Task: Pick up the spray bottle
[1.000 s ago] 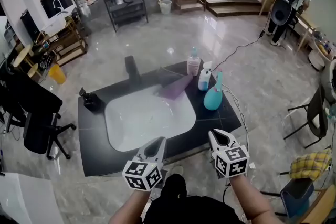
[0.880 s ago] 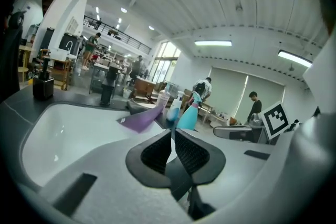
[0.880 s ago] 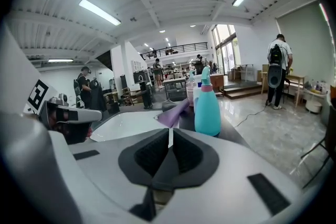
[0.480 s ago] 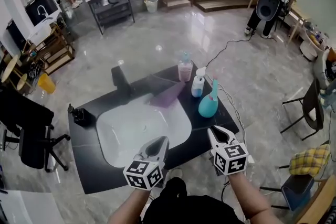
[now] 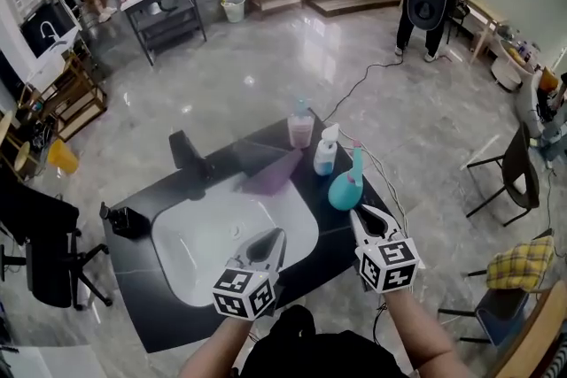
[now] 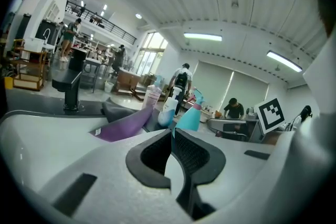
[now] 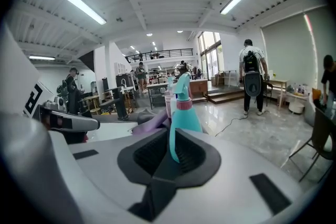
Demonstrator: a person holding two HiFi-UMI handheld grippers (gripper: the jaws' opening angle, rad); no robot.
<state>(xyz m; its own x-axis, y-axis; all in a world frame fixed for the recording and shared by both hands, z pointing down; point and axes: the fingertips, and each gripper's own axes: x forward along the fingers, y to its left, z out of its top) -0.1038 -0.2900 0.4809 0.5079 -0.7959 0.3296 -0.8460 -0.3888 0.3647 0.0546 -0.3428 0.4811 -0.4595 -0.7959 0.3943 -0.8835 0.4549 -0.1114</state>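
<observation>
The teal spray bottle with a pink collar stands upright at the right end of the black counter. My right gripper hovers just short of it, its tips a little below the bottle's base in the head view. In the right gripper view the bottle rises straight ahead of the shut, empty right gripper. My left gripper hangs over the front rim of the white sink, shut, holding nothing. In the left gripper view the spray bottle shows just past the left gripper.
Behind the spray bottle stand a white-and-blue pump bottle and a pink soap dispenser. A purple cloth lies by the sink, with a black faucet behind. A cable runs off the counter's right edge. A chair stands at the right.
Both grippers have moved forward toward the counter, and the spray bottle now sits closer to the right gripper's tips. Both pairs of jaws stay together.
</observation>
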